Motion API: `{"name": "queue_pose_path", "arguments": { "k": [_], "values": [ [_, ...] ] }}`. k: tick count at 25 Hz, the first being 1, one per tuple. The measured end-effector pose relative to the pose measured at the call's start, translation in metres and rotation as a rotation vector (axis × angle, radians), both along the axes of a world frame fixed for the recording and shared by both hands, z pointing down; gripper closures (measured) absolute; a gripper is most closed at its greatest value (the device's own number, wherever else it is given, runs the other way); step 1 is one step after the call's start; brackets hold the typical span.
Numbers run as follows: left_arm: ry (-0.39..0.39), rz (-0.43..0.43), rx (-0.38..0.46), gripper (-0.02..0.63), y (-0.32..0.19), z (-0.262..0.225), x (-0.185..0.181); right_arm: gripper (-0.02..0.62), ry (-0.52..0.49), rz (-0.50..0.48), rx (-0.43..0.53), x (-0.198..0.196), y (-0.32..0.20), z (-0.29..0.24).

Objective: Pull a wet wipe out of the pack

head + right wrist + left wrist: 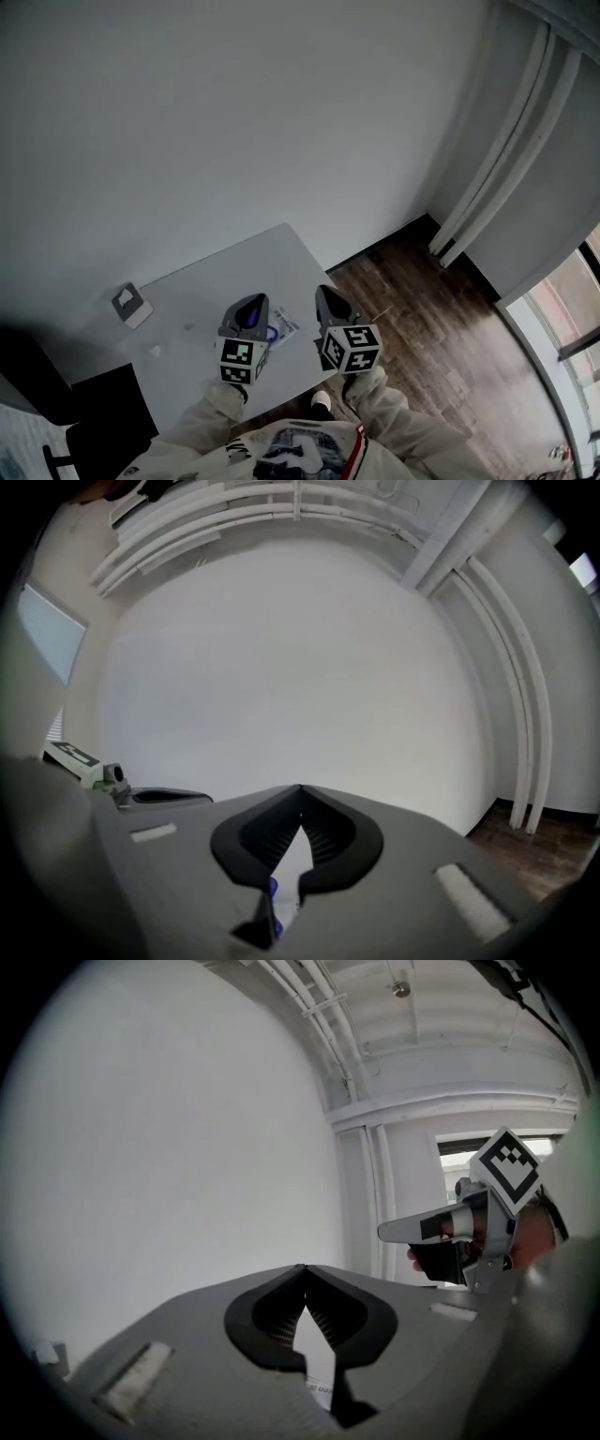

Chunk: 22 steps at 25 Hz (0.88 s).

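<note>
The wet wipe pack (282, 331), white with a blue part, lies flat near the front edge of the white table (187, 309). My left gripper (253, 300) hovers just left of it with its tips together and nothing between them. My right gripper (324, 291) hangs over the table's right edge, just right of the pack, also shut and empty. In the left gripper view, the closed jaws (305, 1269) frame a strip of the pack's print (323, 1393), and the right gripper (450, 1232) shows at the right. A blue bit of the pack (273, 890) shows below the right gripper's tips (301, 789).
A small grey and white box (131, 305) sits at the table's far left, with a tiny white scrap (155, 351) nearer. A dark chair (103, 408) stands at the left. Wooden floor (441, 328) lies to the right of the table, with white pipes (487, 187) in the corner.
</note>
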<state>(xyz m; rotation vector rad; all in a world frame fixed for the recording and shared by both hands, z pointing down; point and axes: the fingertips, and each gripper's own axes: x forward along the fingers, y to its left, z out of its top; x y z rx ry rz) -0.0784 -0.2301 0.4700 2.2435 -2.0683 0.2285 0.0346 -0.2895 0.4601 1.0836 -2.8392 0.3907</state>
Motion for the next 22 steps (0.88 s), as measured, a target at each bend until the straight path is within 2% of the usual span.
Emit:
{"name": "queue_pose_path", "arguments": {
  "k": [7,13,22],
  "values": [
    [-0.005,-0.150,-0.032,0.601,-0.021,0.004,-0.022,0.589,-0.017,-0.160,-0.029,-0.034,-0.034,0.008],
    [-0.013,-0.258,-0.043,0.601,-0.032,0.012,-0.028,0.589,-0.036,-0.283,-0.036,-0.046,-0.052,0.019],
    [-0.027,-0.360,-0.082,0.601,-0.025,0.025,-0.033,0.589,-0.047,-0.382,-0.096,-0.058,-0.058,0.043]
  ]
}}
